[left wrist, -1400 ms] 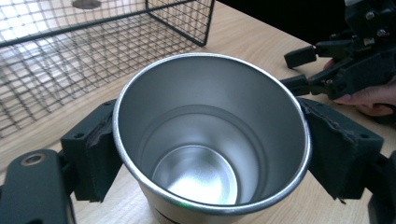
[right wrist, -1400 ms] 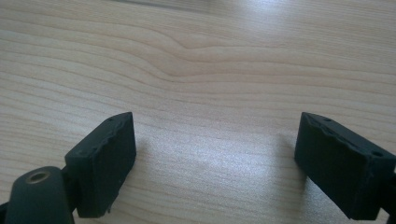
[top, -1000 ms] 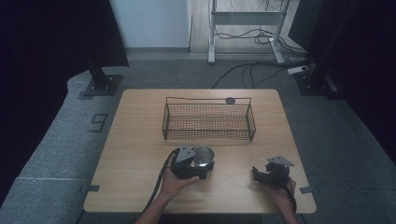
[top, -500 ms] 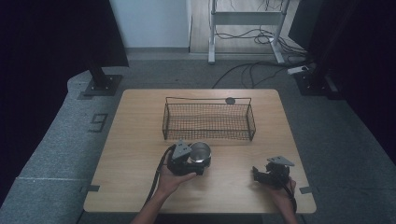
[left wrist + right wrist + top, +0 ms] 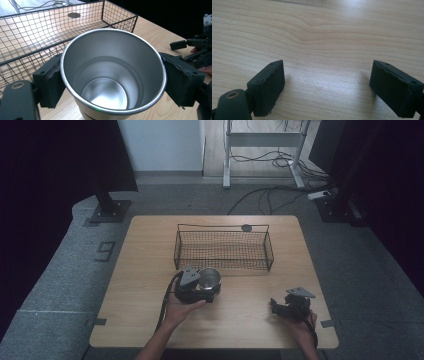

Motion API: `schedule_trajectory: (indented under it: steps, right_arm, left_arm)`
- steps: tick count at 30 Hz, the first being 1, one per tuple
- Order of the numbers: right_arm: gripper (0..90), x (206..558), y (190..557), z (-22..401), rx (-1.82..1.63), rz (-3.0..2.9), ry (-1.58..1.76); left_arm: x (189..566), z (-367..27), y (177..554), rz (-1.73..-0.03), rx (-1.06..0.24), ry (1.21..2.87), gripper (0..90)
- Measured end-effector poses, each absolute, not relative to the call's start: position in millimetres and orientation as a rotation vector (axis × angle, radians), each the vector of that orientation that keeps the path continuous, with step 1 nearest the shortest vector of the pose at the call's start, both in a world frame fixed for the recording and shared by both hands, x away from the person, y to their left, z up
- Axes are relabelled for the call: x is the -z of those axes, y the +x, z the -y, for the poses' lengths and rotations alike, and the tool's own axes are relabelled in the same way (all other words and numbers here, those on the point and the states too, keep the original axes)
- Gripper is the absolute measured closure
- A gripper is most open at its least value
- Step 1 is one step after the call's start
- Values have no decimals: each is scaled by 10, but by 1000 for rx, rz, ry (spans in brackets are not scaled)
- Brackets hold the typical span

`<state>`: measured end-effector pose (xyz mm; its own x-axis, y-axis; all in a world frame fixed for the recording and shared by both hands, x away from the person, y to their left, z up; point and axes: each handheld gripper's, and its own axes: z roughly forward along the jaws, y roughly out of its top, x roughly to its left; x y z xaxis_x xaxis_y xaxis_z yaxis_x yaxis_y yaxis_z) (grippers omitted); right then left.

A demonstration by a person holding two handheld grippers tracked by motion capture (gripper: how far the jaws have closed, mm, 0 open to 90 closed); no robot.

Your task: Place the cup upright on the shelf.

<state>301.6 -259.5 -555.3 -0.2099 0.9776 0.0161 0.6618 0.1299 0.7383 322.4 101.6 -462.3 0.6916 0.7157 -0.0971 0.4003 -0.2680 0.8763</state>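
Steel cup (image 5: 210, 279): clamped in left gripper (image 5: 197, 287), shifted slightly toward basket (image 5: 223, 251); drop-in likely next. Right gripper (image 5: 327, 85): wide open, empty, near desk's right edge.

Wire basket (image 5: 223, 249) stands directly beyond the steel cup (image 5: 210, 279), walls upright, blocking level passage (entry from above unobstructed). Bare table (image 5: 245, 310) lies open between both grippers.

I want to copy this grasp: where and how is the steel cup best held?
Across the rim, from the side. The cup stands upright and round with its mouth open, so the left gripper pinches opposite walls just under the lip. That leaves the top free near the basket.
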Motion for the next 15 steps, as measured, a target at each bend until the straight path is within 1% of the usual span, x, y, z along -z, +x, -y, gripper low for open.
schedule_trajectory:
  steps: [5,15]
  right_arm:
    - [124,5553,3016,2595,-868,-1934,1574]
    - [124,5554,3016,2595,-867,-1933,1575]
  left_arm:
    - [4597,-1041,3245,-877,-377,1875,147]
    - [4504,-1092,3320,-890,-402,1870,147]
